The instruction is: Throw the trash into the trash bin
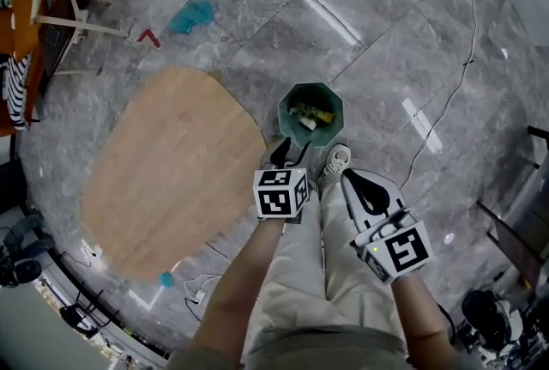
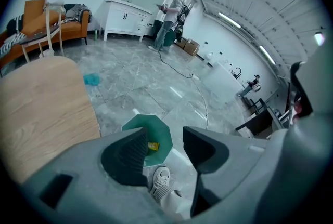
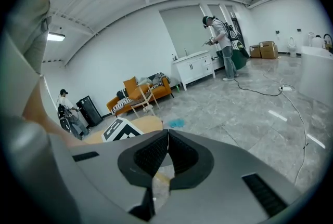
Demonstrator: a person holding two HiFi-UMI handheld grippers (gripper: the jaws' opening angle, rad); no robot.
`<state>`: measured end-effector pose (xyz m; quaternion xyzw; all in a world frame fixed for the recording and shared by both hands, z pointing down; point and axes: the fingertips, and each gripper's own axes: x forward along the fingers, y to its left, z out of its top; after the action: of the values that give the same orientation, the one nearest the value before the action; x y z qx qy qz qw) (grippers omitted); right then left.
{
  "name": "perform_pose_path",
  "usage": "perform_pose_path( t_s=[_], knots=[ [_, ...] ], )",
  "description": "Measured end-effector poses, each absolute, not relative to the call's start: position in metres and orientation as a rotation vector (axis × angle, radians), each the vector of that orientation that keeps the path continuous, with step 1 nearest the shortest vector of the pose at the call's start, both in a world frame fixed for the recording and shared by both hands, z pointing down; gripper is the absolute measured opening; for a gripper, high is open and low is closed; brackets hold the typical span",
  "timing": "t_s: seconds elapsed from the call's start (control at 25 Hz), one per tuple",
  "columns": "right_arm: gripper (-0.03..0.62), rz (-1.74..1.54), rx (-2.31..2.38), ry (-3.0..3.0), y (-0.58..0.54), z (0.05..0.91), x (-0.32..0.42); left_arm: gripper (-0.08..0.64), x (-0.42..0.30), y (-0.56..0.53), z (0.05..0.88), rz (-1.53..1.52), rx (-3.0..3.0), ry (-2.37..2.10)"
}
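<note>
A green trash bin [image 1: 287, 105] stands on the grey floor just past the person's shoe [image 1: 334, 164]. Yellow and pale trash [image 1: 310, 113] lies inside it. My left gripper [image 1: 287, 155] hangs over the near rim of the bin, open with nothing between its pads. In the left gripper view the bin [image 2: 131, 126] and a yellow scrap [image 2: 152, 146] show through the gap of the left gripper [image 2: 165, 147]. My right gripper [image 1: 358, 186] is held lower right above the person's leg. In its own view the right gripper [image 3: 167, 137] is shut, pads meeting, nothing seen between them.
A round wooden table [image 1: 171, 171] lies left of the bin. A blue scrap [image 1: 193, 15] and a small red piece [image 1: 149, 37] lie on the floor beyond. A white cable [image 1: 455, 94] runs along the right. An orange sofa [image 3: 140, 94] and a standing person [image 3: 221, 46] are far off.
</note>
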<state>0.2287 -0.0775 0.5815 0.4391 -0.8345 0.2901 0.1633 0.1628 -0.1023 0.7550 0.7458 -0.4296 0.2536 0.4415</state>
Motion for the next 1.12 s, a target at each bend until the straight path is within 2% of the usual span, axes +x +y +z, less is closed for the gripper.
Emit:
perform_pose_path(
  t_s=[1.12],
  knots=[
    [0.009,0.647,1.075,-2.476,-0.069,0.477,0.182,0.207,0.117,-0.083,0.6,0.461,1.852,-1.163]
  ],
)
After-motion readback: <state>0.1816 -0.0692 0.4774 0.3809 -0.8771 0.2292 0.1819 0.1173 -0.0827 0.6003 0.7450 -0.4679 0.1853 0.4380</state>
